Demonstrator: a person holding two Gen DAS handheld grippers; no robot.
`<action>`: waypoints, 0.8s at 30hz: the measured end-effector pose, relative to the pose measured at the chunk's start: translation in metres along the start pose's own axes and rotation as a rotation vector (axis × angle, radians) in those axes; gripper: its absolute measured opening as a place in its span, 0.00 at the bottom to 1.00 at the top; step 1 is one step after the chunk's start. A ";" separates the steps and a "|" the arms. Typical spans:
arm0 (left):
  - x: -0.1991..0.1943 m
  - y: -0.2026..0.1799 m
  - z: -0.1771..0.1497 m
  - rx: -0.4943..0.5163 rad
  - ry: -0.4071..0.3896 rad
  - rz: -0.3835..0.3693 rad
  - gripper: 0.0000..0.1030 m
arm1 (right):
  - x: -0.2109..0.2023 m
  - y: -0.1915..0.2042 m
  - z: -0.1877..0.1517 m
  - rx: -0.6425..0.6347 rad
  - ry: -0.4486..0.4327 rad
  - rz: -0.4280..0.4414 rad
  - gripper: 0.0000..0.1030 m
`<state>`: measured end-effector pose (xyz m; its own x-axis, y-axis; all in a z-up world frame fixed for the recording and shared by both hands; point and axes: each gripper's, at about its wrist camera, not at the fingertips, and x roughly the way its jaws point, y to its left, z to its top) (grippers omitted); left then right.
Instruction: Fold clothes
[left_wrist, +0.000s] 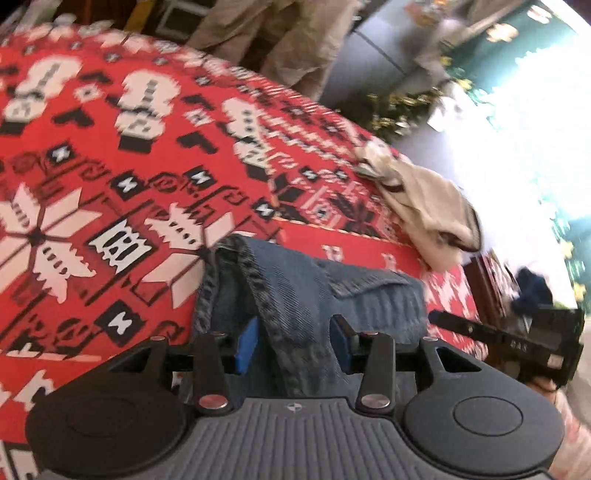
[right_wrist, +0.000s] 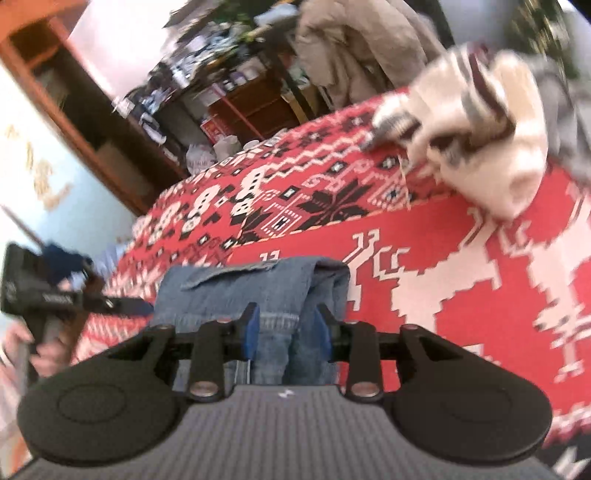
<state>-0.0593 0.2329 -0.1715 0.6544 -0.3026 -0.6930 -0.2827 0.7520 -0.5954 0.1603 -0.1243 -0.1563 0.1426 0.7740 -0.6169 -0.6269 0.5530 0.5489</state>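
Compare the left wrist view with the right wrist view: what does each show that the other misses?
Left wrist only: large white snowflake motifs on the cloth, and the right gripper at the edge.

Right wrist only: wooden shelves behind the surface, and the left gripper at the edge.

Both: folded denim garment between each camera's own parted jaws, red patterned cloth, and a crumpled cream garment.

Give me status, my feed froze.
Left gripper and right gripper open around jeans, which lie folded on bed. White top lies clear.
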 end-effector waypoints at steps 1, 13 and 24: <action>0.005 0.004 0.003 -0.022 0.002 0.000 0.41 | 0.008 -0.004 0.001 0.030 0.005 0.011 0.35; 0.018 0.031 0.020 -0.108 -0.083 -0.069 0.12 | 0.060 -0.023 0.017 0.141 -0.057 0.062 0.12; 0.009 0.036 0.020 -0.086 -0.089 -0.052 0.17 | 0.044 -0.021 0.011 -0.028 -0.052 -0.042 0.08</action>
<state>-0.0503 0.2691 -0.1912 0.7282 -0.2841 -0.6237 -0.3035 0.6823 -0.6651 0.1882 -0.0988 -0.1884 0.2083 0.7656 -0.6087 -0.6408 0.5769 0.5064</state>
